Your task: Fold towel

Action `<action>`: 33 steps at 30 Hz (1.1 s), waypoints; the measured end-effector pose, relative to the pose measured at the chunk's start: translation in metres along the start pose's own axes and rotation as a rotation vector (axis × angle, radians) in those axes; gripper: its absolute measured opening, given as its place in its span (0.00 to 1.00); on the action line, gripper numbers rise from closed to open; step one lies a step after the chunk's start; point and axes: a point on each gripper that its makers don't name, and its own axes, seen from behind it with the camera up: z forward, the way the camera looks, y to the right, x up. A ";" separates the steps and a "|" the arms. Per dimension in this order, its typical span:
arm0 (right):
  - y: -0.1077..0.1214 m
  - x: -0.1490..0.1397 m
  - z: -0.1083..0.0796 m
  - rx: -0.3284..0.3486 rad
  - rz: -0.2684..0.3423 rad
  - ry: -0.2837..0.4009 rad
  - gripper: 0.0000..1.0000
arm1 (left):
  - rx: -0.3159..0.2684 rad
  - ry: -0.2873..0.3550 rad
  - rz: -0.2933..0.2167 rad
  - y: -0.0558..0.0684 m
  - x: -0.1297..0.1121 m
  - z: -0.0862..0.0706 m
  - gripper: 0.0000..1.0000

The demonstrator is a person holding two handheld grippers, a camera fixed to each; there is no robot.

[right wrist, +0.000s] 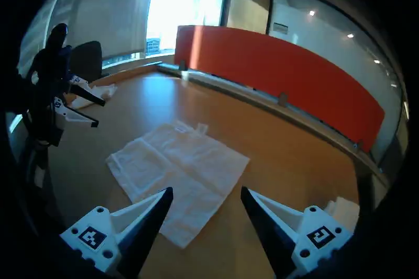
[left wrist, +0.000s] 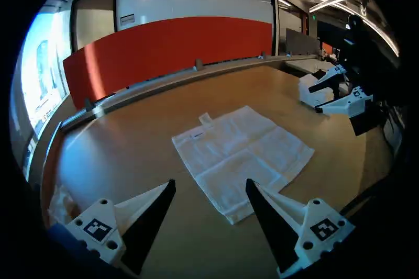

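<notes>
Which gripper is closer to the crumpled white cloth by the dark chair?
Left. The left gripper is right beside the crumpled white cloth; the right gripper hovers at the flat white towel mid-table, farther off.

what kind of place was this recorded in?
Probably an office or meeting room: a long brown wooden table, an orange divider panel along its far edge, glass partition walls, and a black office chair.
</notes>
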 end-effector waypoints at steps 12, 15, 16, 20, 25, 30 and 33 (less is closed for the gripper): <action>-0.012 -0.047 0.017 0.024 0.024 -0.073 1.00 | -0.030 -0.085 0.010 0.012 -0.044 0.025 1.00; -0.016 -0.059 0.021 0.030 0.019 -0.096 1.00 | -0.040 -0.106 0.015 0.015 -0.055 0.031 1.00; -0.017 -0.063 0.022 0.031 0.017 -0.104 1.00 | -0.045 -0.113 0.018 0.016 -0.058 0.032 1.00; -0.021 -0.079 0.026 0.035 0.006 -0.135 1.00 | -0.060 -0.142 0.030 0.020 -0.071 0.039 0.99; -0.027 -0.093 0.029 0.053 -0.002 -0.167 1.00 | -0.081 -0.178 0.026 0.026 -0.083 0.044 0.99; -0.031 -0.107 0.030 0.067 -0.004 -0.201 1.00 | -0.099 -0.208 0.012 0.032 -0.094 0.049 0.99; -0.033 -0.112 0.031 0.074 -0.002 -0.213 1.00 | -0.106 -0.222 0.008 0.035 -0.098 0.051 0.99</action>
